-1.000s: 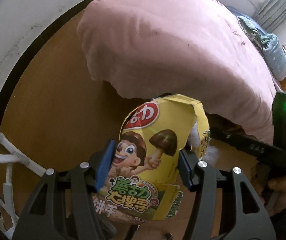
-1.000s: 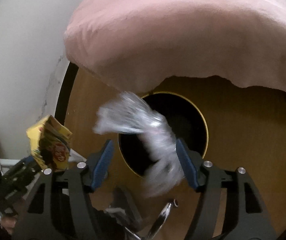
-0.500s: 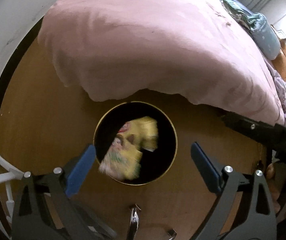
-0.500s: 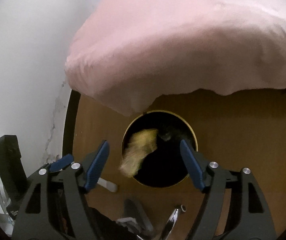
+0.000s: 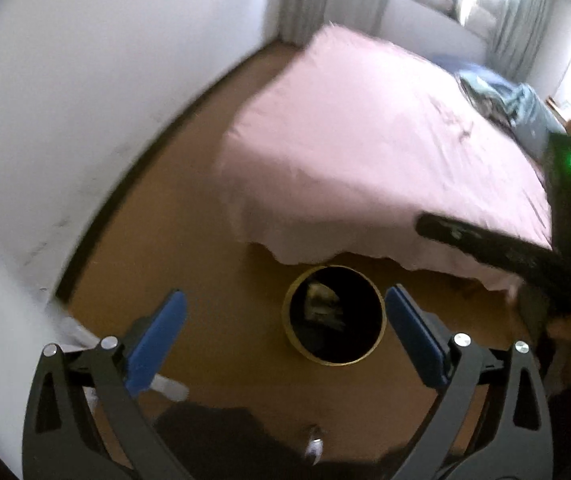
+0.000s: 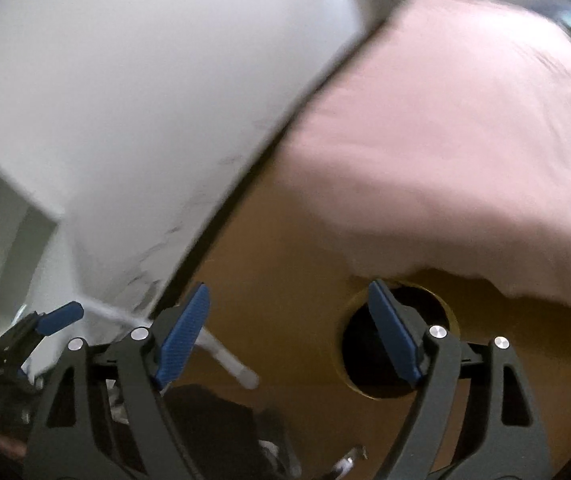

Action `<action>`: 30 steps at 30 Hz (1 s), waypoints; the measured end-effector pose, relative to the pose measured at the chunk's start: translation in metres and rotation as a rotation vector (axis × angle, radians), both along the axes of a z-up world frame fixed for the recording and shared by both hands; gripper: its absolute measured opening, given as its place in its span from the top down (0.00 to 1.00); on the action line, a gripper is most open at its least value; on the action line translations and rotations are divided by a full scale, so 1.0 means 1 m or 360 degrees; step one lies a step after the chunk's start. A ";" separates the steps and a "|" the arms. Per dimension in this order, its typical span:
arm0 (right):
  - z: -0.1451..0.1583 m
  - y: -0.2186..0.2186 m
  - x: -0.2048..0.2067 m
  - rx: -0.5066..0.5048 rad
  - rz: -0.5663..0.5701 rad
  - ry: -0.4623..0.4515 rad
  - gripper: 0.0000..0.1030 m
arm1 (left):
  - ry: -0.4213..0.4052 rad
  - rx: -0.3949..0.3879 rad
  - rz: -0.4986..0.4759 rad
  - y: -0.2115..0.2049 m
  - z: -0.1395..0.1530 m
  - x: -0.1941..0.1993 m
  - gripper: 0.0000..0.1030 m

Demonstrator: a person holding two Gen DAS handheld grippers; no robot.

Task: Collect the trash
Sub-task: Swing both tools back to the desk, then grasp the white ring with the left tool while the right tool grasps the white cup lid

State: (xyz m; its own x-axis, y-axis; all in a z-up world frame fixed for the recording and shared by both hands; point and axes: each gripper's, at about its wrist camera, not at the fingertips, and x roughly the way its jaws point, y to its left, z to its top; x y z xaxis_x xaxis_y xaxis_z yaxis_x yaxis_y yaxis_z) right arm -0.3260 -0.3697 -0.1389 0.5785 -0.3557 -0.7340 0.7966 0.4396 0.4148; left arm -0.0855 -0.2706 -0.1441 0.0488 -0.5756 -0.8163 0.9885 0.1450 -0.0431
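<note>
A round black bin with a gold rim (image 5: 381, 322) stands on the wooden floor at the foot of the bed. Crumpled trash (image 5: 321, 300), yellowish and pale, lies inside it. My left gripper (image 5: 285, 340) hovers high above the bin, open, with nothing between its blue pads. My right gripper (image 6: 285, 336) is open and empty too; the bin (image 6: 451, 320) shows behind its right finger, with the inside dark in that view. The right gripper's black body (image 5: 517, 256) crosses the right side of the left wrist view.
A bed with a pink cover (image 5: 365, 152) overhangs the floor just behind the bin. A white wall with a dark skirting (image 5: 85, 120) runs along the left. A white rack leg (image 6: 225, 356) lies on the floor at the lower left. Curtains and a window (image 5: 425, 0) are at the back.
The yellow snack bag and the clear wrapper have dropped into the bin. Both grippers opened and have risen well above it, so the bin looks smaller.
</note>
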 end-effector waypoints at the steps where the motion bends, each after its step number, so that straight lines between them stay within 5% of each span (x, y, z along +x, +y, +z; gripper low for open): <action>1: 0.014 0.012 0.029 -0.0043 0.0110 -0.0022 0.23 | -0.0058 -0.0018 0.0043 0.027 0.013 0.016 0.07; 4: 0.041 0.057 0.109 -0.0115 0.0402 -0.0070 0.22 | -0.0205 -0.0049 0.0301 0.105 0.036 0.066 0.07; 9: 0.064 0.164 0.251 -0.0206 0.0998 -0.0087 0.22 | -0.0239 -0.0082 0.0856 0.263 0.055 0.156 0.07; 17: 0.087 0.331 0.390 -0.0360 0.1716 -0.0111 0.22 | -0.0228 -0.0083 0.1546 0.463 0.058 0.222 0.07; 23: 0.091 0.413 0.438 -0.0383 0.2012 -0.0086 0.22 | -0.0212 -0.0050 0.1722 0.550 0.049 0.251 0.07; 30: 0.084 0.457 0.467 -0.0361 0.2135 -0.0050 0.22 | -0.0236 0.0069 0.1739 0.568 0.022 0.318 0.07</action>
State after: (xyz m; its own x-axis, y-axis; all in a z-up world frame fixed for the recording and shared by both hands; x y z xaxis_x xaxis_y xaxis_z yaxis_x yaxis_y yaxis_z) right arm 0.1407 0.0872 -0.0550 0.5871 0.3789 -0.7153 -0.3025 0.9224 0.2403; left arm 0.2322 0.2972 -0.1225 0.6132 -0.1334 -0.7786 0.3215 0.9424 0.0918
